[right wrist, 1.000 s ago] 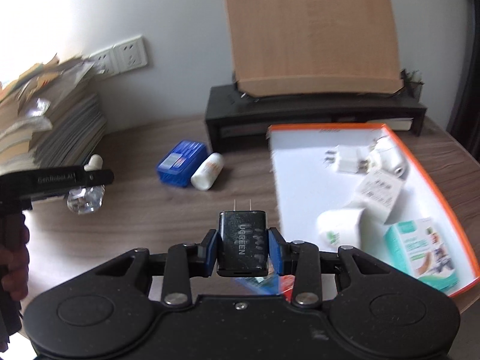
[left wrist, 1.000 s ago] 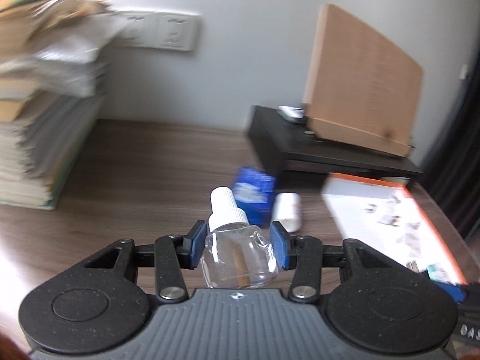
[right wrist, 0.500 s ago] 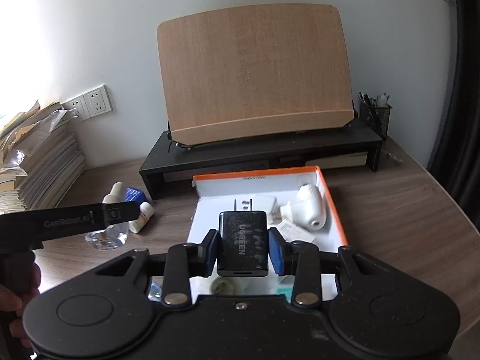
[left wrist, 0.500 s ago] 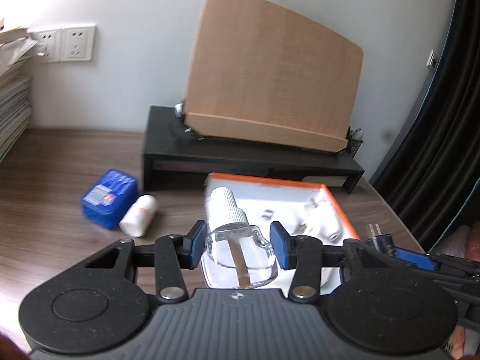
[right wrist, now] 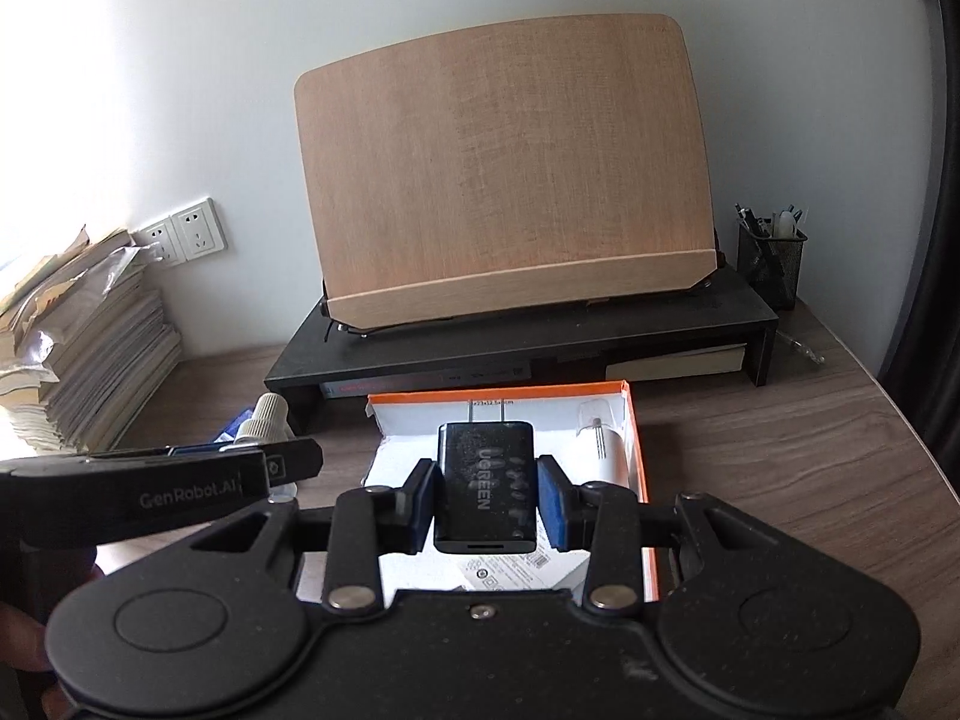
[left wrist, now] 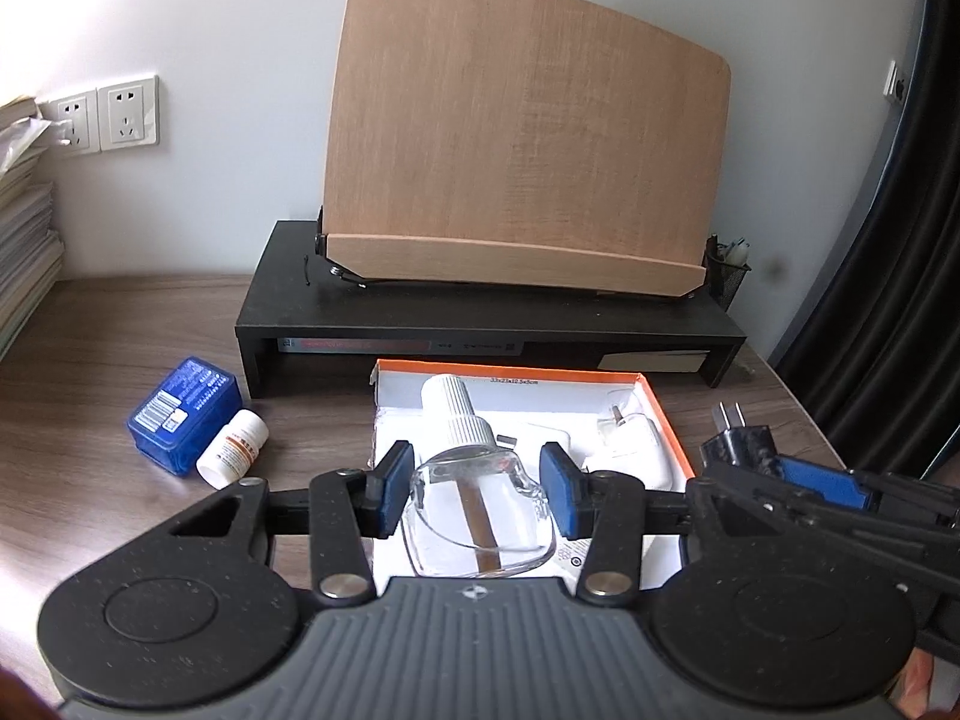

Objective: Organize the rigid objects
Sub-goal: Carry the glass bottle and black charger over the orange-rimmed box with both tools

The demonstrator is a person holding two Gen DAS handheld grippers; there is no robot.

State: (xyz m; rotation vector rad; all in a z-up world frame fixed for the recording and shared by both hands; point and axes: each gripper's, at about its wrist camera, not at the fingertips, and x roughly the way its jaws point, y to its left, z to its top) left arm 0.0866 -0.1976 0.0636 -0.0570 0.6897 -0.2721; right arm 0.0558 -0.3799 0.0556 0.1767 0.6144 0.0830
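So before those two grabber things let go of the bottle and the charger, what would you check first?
1. Left gripper clamped on the clear glass bottle with white ribbed cap: ok.
2. Right gripper clamped on the black wall charger: ok.
3. Both items over the white, orange-rimmed shallow box: ok, judging by both wrist views.
4. Free white floor in the box for both: ok, though the white plug adapter fills its far right corner.
5. Height above the box floor: cannot tell.
6. Blue plastic case and small white pill bottle packed: not ok, on the desk.
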